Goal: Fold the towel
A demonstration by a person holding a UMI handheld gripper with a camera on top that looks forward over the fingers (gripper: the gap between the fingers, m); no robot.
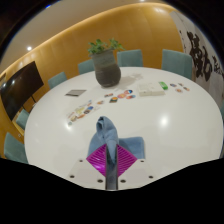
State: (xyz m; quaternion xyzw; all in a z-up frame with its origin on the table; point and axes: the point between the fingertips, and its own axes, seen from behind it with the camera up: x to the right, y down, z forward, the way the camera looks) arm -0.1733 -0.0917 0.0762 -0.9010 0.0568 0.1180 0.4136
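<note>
A blue towel [104, 131] lies bunched on the white round table [170, 125], just ahead of the fingers. My gripper [110, 157] is shut on a fold of the towel; the two magenta pads [99, 159] press together with the blue cloth running down between them. The part of the towel in the fingers is lifted from the table, while the rest trails to the right [131, 148] on the tabletop.
Beyond the towel lie small objects: a dark flat item [76, 93], several small packets [120, 97], a white box [150, 90] and a row of small things [80, 111]. A potted plant [104, 62] stands at the far edge. Teal chairs [178, 63] ring the table.
</note>
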